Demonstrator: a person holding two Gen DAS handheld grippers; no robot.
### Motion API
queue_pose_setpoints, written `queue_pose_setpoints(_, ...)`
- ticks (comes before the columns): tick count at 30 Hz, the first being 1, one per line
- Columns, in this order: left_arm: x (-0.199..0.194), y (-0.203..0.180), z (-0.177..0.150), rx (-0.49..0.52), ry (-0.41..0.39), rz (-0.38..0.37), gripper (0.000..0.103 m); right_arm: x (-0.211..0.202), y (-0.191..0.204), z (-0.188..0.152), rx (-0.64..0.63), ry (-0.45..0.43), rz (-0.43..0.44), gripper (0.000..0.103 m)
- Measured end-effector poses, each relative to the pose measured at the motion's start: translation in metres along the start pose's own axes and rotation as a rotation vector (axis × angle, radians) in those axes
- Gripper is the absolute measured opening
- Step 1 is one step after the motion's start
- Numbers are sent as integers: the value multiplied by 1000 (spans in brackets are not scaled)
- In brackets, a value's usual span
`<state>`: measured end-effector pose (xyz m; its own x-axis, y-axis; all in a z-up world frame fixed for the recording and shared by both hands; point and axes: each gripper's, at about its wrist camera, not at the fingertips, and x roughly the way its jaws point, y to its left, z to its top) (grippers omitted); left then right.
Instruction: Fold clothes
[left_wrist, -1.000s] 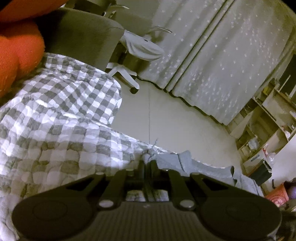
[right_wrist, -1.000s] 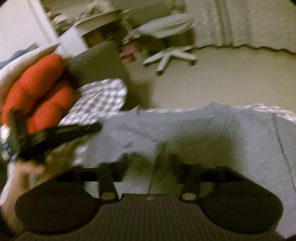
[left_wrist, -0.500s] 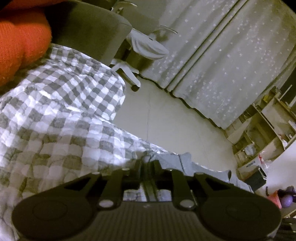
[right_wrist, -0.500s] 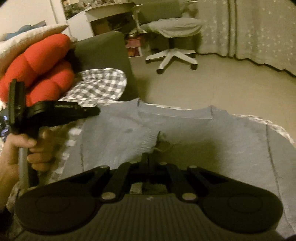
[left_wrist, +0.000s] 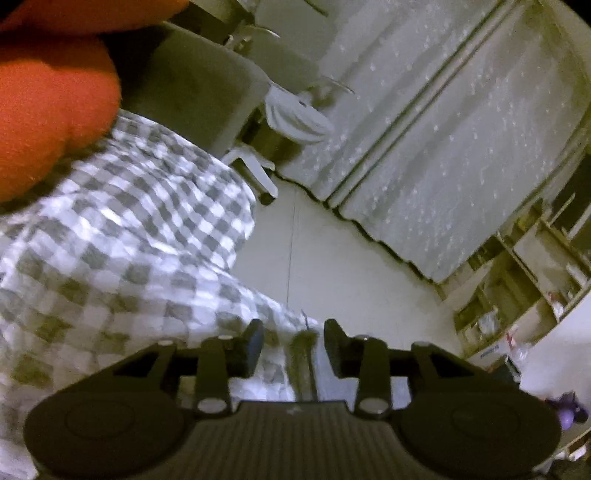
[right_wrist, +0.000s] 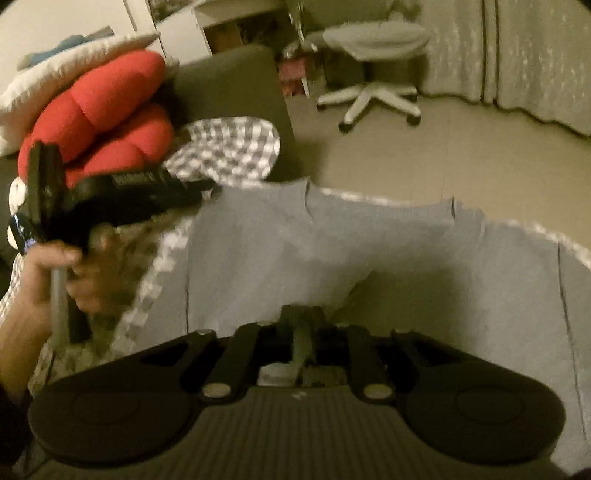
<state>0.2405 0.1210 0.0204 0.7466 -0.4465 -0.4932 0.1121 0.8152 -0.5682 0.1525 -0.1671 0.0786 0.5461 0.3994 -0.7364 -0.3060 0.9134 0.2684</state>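
A grey-blue garment (right_wrist: 406, 251) lies spread over a grey-and-white checked quilt (left_wrist: 110, 258). My right gripper (right_wrist: 301, 321) is shut on a pinched fold of the garment at its near edge, and the cloth rises slightly there. My left gripper (left_wrist: 293, 332) is open, its fingers (left_wrist: 255, 343) wide apart above the quilt, with only a blurred strip of cloth below the gap. In the right wrist view a hand (right_wrist: 85, 273) holds the left gripper (right_wrist: 212, 188) just past the garment's left edge.
A red cushion (right_wrist: 103, 110) and a white pillow (right_wrist: 66, 70) lie against a dark sofa arm (right_wrist: 229, 88) on the left. Beyond the quilt are bare floor (right_wrist: 461, 155), a white office chair (right_wrist: 373, 51), pale curtains (left_wrist: 443, 147) and shelves (left_wrist: 535, 277).
My left gripper has opened and let go of the garment's edge. The right gripper stays shut on its fold, and the garment now lies flatter across the quilt.
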Motion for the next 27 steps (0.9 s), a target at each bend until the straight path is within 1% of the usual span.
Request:
queue_pose_setpoints(1, -1, -1, 0, 9, 2, 0, 37, 0, -2, -1, 12, 11, 15, 31)
queue_pose_setpoints(3, 0, -4, -2, 32, 10, 1, 37, -3, -3, -4, 22, 28, 33, 43)
queue_pose_setpoints(6, 7, -14, -9, 77, 31, 14, 37, -7, 1, -9, 1, 45, 37, 43)
queue_pose_setpoints(7, 10, -17, -11, 93, 36, 28, 37, -7, 2, -12, -12, 57, 33, 40)
queue_pose_setpoints(8, 13, -21, -13, 110, 41, 47, 36, -5, 6, -15, -31, 60, 14, 33)
queue_pose_setpoints(9, 16, -25, -15, 127, 45, 65, 36, -2, 9, -17, -52, 61, -7, 16)
queue_pose_setpoints(10, 17, -28, -17, 146, 43, 81, 31, -1, 12, -19, -67, 54, -18, 7)
queue_pose_setpoints(11, 18, -30, -17, 162, 43, 88, 25, 0, 15, -20, -81, 46, -29, 2)
queue_pose_setpoints(12, 19, -32, -17, 174, 45, 90, 18, -3, 19, -18, -100, 30, -48, 2)
queue_pose_setpoints(14, 19, -32, -17, 186, 42, 101, 17, -10, 23, -14, -121, -7, -82, 1)
queue_pose_setpoints(15, 19, -32, -17, 191, 40, 107, 15, -13, 23, -11, -119, -28, -94, 1)
queue_pose_setpoints(16, 19, -32, -17, 196, 38, 113, 13, -11, 22, -11, -118, -26, -105, 1)
queue_pose_setpoints(22, 19, -31, -17, 224, 25, 148, 12, 9, 15, -15, -111, 4, -169, 1)
queue_pose_setpoints(23, 16, -32, -17, 227, 24, 149, 12, 11, 13, -17, -92, -14, -167, 1)
queue_pose_setpoints(26, 3, -35, -16, 230, 24, 144, 14, -1, 15, -17, -43, -43, -163, 14)
queue_pose_setpoints(27, -2, -36, -16, 231, 24, 143, 15, -10, 18, -19, -32, -50, -156, 15)
